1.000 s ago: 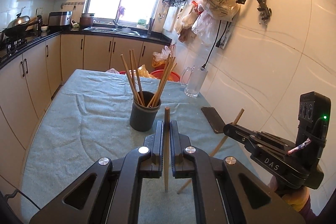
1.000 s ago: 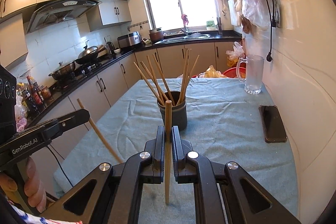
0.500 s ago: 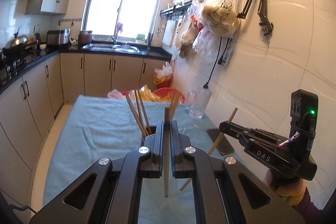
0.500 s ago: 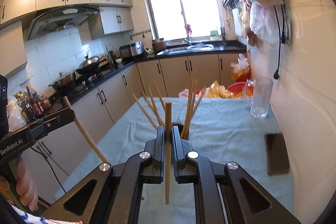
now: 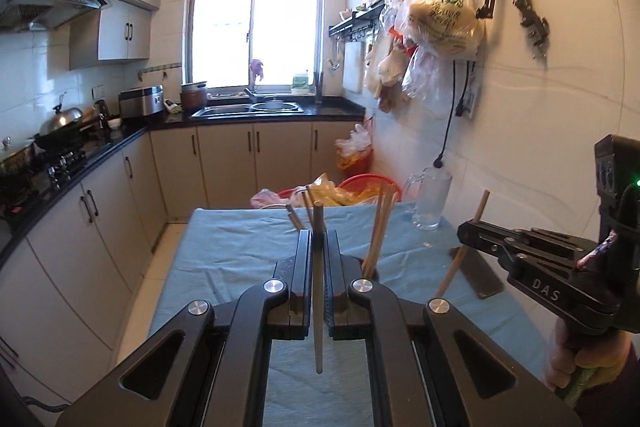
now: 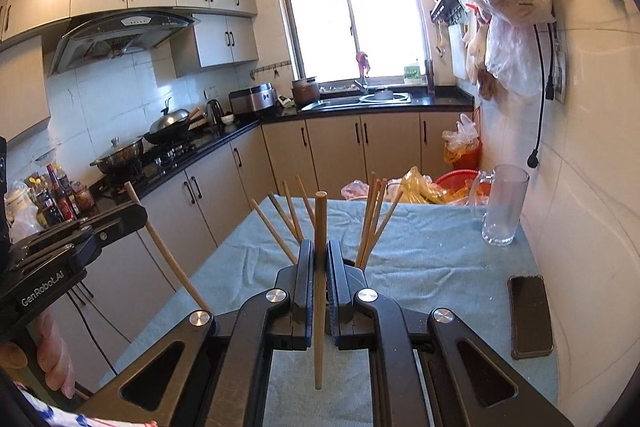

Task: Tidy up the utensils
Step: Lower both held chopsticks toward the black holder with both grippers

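1. My left gripper (image 5: pixel 318 251) was pinching one chopstick (image 5: pixel 318 287) upright, raised above the holder's chopsticks (image 5: pixel 378 231); the cup itself was hidden behind my jaws.
2. My right gripper (image 6: pixel 320 255) likewise clamped its own chopstick (image 6: pixel 319 287) upright.
3. Judgement: I should lower each lower tip vertically into the gap between the two leaning clusters, one gripper at a time.
4. Open cloth lay left; the glass mug (image 6: pixel 502 205) and phone (image 6: pixel 530 315) crowded the right edge by the wall.
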The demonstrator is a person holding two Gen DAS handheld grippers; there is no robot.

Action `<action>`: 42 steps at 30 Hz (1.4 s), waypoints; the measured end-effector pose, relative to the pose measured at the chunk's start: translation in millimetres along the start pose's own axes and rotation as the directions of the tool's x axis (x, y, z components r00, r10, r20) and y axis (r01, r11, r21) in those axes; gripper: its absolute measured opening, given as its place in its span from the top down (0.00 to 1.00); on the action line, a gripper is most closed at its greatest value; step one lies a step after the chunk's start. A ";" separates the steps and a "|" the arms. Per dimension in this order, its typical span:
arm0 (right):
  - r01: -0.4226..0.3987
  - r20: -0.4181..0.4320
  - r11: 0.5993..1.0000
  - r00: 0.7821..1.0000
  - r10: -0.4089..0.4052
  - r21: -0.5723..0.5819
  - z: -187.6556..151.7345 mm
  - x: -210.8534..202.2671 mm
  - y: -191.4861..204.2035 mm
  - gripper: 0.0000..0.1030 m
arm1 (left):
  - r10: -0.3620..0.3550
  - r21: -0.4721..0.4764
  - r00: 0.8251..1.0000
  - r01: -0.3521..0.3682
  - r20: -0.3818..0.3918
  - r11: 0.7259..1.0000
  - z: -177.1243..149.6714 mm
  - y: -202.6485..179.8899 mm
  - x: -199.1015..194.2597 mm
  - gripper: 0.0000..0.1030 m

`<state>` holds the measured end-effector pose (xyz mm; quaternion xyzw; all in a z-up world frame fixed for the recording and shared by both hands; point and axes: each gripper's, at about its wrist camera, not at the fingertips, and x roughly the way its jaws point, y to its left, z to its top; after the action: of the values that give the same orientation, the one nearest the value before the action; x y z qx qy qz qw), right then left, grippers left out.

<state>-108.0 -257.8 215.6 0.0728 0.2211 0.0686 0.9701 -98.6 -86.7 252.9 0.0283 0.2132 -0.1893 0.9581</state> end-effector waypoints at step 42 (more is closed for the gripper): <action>0.013 0.011 1.000 1.000 -0.013 0.014 -18.6 -46.0 8.2 0.94 | -0.008 0.016 0.998 0.009 -0.055 1.000 -33.0 -14.8 -31.0 0.95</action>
<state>-158.1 -255.3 219.7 0.0787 0.2167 0.0602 0.9712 -143.2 -85.1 236.3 0.0405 0.2377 -0.1944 0.9508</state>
